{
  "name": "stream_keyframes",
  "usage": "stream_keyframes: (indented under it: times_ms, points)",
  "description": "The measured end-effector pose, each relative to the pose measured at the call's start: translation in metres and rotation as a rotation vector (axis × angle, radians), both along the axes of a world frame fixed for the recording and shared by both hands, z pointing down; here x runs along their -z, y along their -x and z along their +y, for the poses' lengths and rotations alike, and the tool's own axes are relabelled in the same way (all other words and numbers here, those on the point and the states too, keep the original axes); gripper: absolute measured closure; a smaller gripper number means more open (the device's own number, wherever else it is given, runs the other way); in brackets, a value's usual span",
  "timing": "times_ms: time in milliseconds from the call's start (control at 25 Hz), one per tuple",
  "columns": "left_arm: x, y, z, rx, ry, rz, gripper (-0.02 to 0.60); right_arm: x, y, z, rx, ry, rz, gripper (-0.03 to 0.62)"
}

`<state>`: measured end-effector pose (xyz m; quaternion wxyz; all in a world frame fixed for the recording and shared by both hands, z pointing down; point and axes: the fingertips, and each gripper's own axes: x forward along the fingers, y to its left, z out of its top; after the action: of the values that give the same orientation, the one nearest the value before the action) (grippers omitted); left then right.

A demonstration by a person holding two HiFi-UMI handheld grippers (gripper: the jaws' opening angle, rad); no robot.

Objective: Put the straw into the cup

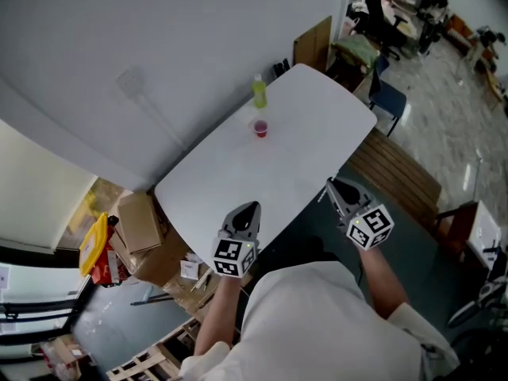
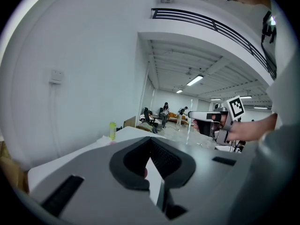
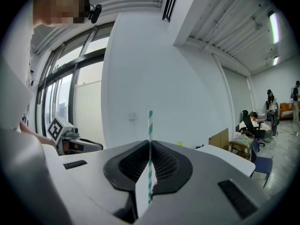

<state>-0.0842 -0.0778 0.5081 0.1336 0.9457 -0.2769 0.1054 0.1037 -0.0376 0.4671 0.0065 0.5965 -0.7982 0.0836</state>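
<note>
Gripping striped straw (image 3: 150,125) upright, right tool (image 3: 150,146) clamped on it; left tool (image 2: 152,149) closed, empty; red cup (image 1: 260,128) on worktop (image 1: 309,133) well ahead of both tools, beside green bottle (image 1: 259,91)

Bright, even daylight; gripper views bend strongly, dark at the corners.

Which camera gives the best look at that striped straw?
The right gripper view: the straw stands upright, clamped between the right gripper's jaws, stripes clear. The left gripper view shows only a faint thin line; the head view doesn't show it clearly.
</note>
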Motion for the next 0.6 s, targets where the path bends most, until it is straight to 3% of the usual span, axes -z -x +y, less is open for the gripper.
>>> stream_keyframes:
  times_ms: [280,600]
  points:
    - [-0.004,-0.016,-0.019,0.031,0.001,-0.003,0.580,-0.008,-0.012,-0.028,0.037,0.009,-0.015,0.553]
    - [-0.008,-0.043,-0.055,0.136,0.023,0.012,0.580,-0.016,-0.035,-0.094,0.132,0.021,-0.036,0.553]
